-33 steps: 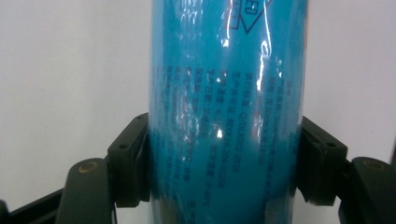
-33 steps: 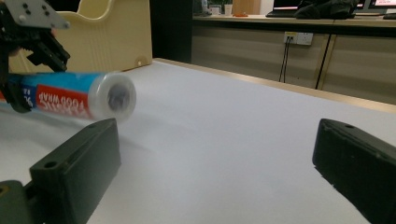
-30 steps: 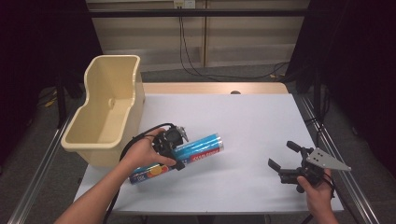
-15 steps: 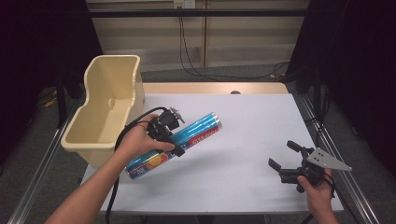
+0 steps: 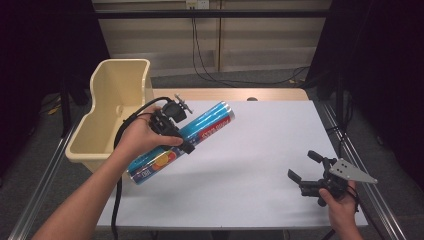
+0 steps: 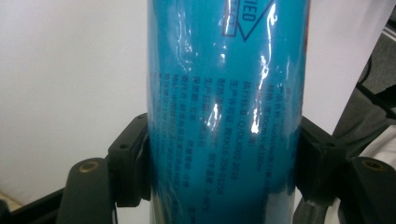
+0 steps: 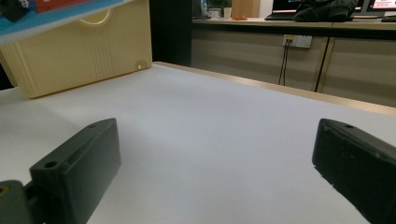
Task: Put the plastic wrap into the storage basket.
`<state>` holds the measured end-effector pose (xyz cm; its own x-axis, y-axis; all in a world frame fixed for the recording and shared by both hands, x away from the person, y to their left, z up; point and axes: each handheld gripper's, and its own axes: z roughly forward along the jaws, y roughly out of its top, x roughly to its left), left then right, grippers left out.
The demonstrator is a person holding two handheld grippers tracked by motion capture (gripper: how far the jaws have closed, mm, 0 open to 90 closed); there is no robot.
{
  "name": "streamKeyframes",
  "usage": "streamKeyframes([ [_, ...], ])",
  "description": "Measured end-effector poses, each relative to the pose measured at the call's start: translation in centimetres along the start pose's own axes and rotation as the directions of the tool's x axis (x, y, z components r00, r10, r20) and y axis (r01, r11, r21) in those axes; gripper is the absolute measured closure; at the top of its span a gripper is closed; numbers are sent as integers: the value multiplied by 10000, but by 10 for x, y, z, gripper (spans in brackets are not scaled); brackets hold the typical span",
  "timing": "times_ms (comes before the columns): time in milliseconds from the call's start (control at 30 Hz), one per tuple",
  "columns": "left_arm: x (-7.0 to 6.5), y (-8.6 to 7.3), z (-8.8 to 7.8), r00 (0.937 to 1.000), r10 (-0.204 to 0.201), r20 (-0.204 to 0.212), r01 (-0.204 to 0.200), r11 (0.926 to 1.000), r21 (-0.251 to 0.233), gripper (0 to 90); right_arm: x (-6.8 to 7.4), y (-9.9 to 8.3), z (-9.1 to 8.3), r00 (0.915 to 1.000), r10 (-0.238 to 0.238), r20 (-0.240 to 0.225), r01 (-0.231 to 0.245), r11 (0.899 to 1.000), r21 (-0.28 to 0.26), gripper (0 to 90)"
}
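A long blue chip can [image 5: 200, 129] is held up off the white table [image 5: 260, 150], tilted with its far end higher, close to the cream bin [image 5: 115, 107]. My left gripper [image 5: 186, 145] is shut on its middle. In the left gripper view both black pads [image 6: 133, 161] press the sides of the blue can [image 6: 224, 112]. My right gripper [image 5: 304, 167] rests low at the table's front right, jaws wide apart with nothing between them. In the right gripper view its pads [image 7: 79, 168] frame bare table, and the can's end [image 7: 56, 14] shows at the top left.
The cream bin [image 7: 79, 51] stands at the table's left edge, partly overhanging it. Metal rails run along both sides of the table. Cables hang down the back wall.
My left gripper has lifted the blue can off the table and carried it up and towards the bin. The right gripper has stayed in place.
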<state>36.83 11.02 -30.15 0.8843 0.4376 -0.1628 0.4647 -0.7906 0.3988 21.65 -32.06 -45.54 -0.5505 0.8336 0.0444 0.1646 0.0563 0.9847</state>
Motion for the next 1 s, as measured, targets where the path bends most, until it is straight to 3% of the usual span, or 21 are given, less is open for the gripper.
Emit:
streamKeyframes([
  [267, 2, 2, -19, 9996, -294, 45, 295, 9993, -215, 320, 0, 0, 0, 10000, 13, -10, -13, 10000, -10, 5],
  [600, 6, -1, -47, 9967, -758, -297, 748, 9966, -360, 320, 0, 0, 0, 10000, 64, -12, -64, 10000, -41, 4],
  [700, 9, -5, -57, 9930, -1117, -386, 1101, 9930, -430, 320, 0, 0, 0, 10000, 14, -12, -14, 10000, -20, 4],
  [1000, 14, -12, -74, 9846, -1662, -540, 1631, 9849, -575, 320, 1, 0, 0, 10000, 12, -6, -12, 10000, -17, 4],
])
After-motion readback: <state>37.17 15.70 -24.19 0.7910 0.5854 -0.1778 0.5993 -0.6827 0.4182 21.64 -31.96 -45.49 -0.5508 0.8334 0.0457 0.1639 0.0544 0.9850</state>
